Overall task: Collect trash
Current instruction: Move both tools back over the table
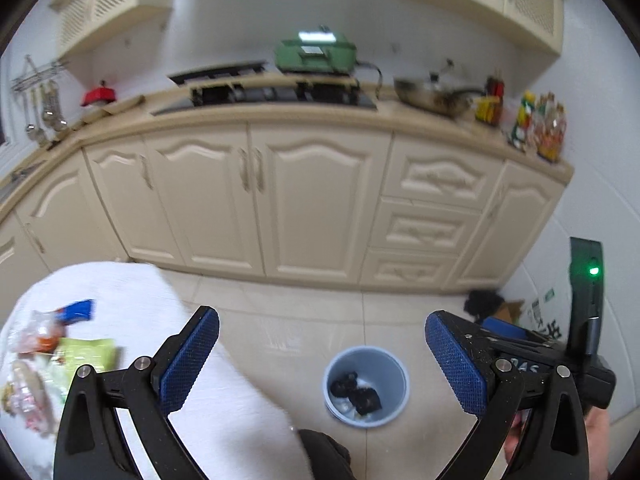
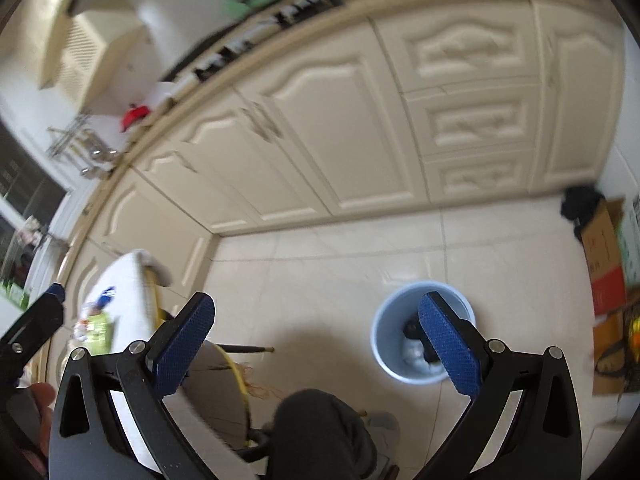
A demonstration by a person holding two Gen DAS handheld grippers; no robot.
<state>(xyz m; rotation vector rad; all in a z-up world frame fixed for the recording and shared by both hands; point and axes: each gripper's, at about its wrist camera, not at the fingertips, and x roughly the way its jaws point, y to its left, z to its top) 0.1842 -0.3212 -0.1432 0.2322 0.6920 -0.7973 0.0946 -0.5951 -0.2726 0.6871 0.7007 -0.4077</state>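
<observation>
A light blue bin (image 1: 394,364) stands on the tiled floor with dark and white trash (image 1: 360,394) in it. My left gripper (image 1: 322,316) hangs above and in front of the bin, open and empty. To its left, a white-clothed table (image 1: 224,400) carries a blue wrapper (image 1: 78,310), a green packet (image 1: 86,354) and clear pink wrappers (image 1: 28,392). In the right wrist view my right gripper (image 2: 316,300) is open and empty, and its right finger covers part of the bin (image 2: 386,344). The table (image 2: 128,292) and its wrappers (image 2: 96,322) lie at the left.
Cream kitchen cabinets (image 1: 312,200) run along the back under a counter with a hob, a wok and bottles. Cardboard boxes (image 2: 604,264) and a black bundle (image 2: 580,200) sit by the right wall. The person's dark-clad knee (image 2: 320,428) is low in the middle.
</observation>
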